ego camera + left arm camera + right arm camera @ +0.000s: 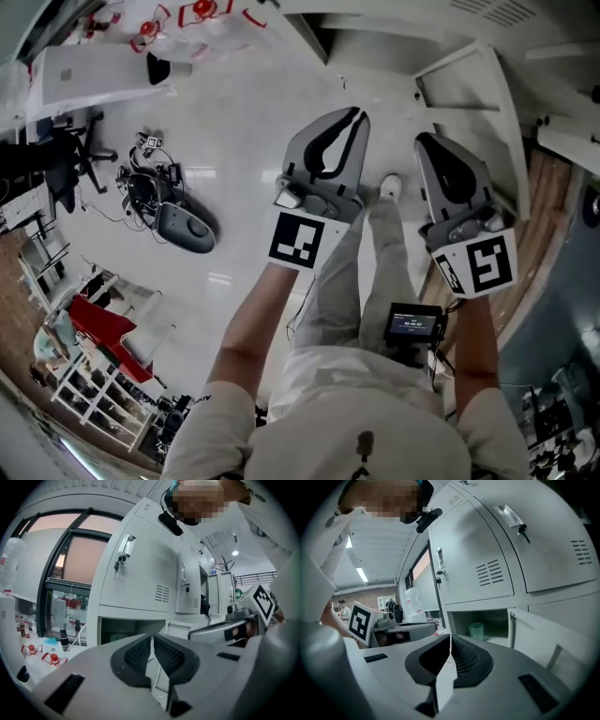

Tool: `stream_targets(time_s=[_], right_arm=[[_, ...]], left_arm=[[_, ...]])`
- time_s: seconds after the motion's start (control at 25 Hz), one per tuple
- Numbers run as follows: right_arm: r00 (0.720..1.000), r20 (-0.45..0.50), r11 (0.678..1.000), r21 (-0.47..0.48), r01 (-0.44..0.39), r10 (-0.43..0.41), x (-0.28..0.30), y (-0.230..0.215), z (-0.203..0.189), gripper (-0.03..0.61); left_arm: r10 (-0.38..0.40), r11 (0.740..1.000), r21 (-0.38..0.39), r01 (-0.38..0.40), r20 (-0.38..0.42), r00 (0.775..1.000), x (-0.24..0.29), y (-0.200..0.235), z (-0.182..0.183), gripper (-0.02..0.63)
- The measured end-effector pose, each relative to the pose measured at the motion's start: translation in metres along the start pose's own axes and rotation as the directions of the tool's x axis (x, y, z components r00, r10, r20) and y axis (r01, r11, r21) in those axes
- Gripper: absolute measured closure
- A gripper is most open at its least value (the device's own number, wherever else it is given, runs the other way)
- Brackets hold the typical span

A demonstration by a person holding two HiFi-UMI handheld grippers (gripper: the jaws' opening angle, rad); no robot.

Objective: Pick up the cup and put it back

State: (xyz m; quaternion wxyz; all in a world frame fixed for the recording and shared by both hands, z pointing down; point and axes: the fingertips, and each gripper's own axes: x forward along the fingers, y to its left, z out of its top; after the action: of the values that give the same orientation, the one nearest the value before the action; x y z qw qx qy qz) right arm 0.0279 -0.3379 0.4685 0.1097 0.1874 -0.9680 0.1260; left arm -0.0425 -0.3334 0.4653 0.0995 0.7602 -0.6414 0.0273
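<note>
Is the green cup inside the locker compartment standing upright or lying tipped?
Upright. The green cup stands on its base, rim upward, on the floor of the open compartment.

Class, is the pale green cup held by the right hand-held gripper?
No, the pale green cup stands in the open cabinet compartment, beyond the shut right hand-held gripper.

Grey left tongs (359,114) and right tongs (424,139), black ribbed pads (138,656), black-and-white marker cubes (297,240), white short-sleeved shirt (366,422), pale trousers (337,300)
</note>
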Motion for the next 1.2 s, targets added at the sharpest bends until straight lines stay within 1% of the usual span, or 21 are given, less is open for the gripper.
stream_targets(time_s=[0.12, 0.16, 0.24, 0.32, 0.36, 0.48, 0.56, 0.68, 0.8, 0.88, 1.04, 1.2], right_arm=[[1.0, -0.009, 1.0, 0.018, 0.015, -0.015, 0.006, 0.001, -0.027, 0.552], [1.0, -0.014, 1.0, 0.021, 0.018, -0.018, 0.007, 0.001, -0.036, 0.552], [0.999, -0.031, 0.999, 0.027, 0.025, -0.024, 0.01, 0.0, -0.056, 0.552], [0.998, -0.054, 0.999, 0.035, 0.038, -0.036, 0.01, -0.003, -0.076, 0.552], [0.997, -0.063, 0.998, 0.04, 0.042, -0.04, 0.01, -0.005, -0.084, 0.552], [0.996, -0.079, 0.998, 0.052, 0.044, -0.04, 0.006, -0.002, -0.106, 0.552], [0.994, -0.097, 0.998, 0.048, 0.046, -0.041, 0.003, 0.001, -0.12, 0.551], [0.994, -0.092, 0.996, 0.058, 0.07, -0.065, 0.007, -0.001, -0.132, 0.552], [0.994, -0.076, 0.994, 0.08, 0.079, -0.073, 0.009, -0.002, -0.139, 0.552], [0.995, -0.076, 0.993, 0.091, 0.073, -0.067, 0.008, 0.001, -0.142, 0.551], [0.995, -0.089, 0.994, 0.092, 0.056, -0.048, 0.011, 0.006, -0.145, 0.552], [0.994, -0.102, 0.995, 0.09, 0.052, -0.043, 0.008, 0.004, -0.146, 0.552]], left_arm=[[-0.006, 1.0, 0.013, 0.006, -0.011, 1.0, 0.021, 0.011, -0.033, 0.603], [-0.005, 1.0, 0.011, 0.005, -0.012, 1.0, 0.028, 0.015, -0.044, 0.594], [0.006, 1.0, -0.005, -0.006, -0.015, 1.0, 0.045, 0.025, -0.066, 0.489], [0.024, 1.0, 0.0, -0.024, -0.015, 1.0, 0.065, 0.033, -0.086, 0.42], [0.032, 0.999, 0.021, -0.032, -0.012, 0.999, 0.074, 0.035, -0.093, 0.386], [0.07, 0.991, 0.112, -0.072, 0.028, 0.997, 0.099, 0.041, -0.104, 0.315], [0.103, 0.985, 0.129, -0.11, 0.061, 0.993, 0.112, 0.045, -0.107, 0.279], [0.172, 0.976, 0.117, -0.185, 0.112, 0.979, 0.131, 0.057, -0.104, 0.251], [0.259, 0.956, 0.101, -0.275, 0.15, 0.954, 0.151, 0.073, -0.096, 0.239], [0.303, 0.943, 0.091, -0.319, 0.161, 0.939, 0.166, 0.084, -0.093, 0.237], [0.356, 0.919, 0.121, -0.376, 0.157, 0.921, 0.19, 0.11, -0.09, 0.232], [0.373, 0.914, 0.116, -0.389, 0.137, 0.918, 0.207, 0.126, -0.088, 0.229]])
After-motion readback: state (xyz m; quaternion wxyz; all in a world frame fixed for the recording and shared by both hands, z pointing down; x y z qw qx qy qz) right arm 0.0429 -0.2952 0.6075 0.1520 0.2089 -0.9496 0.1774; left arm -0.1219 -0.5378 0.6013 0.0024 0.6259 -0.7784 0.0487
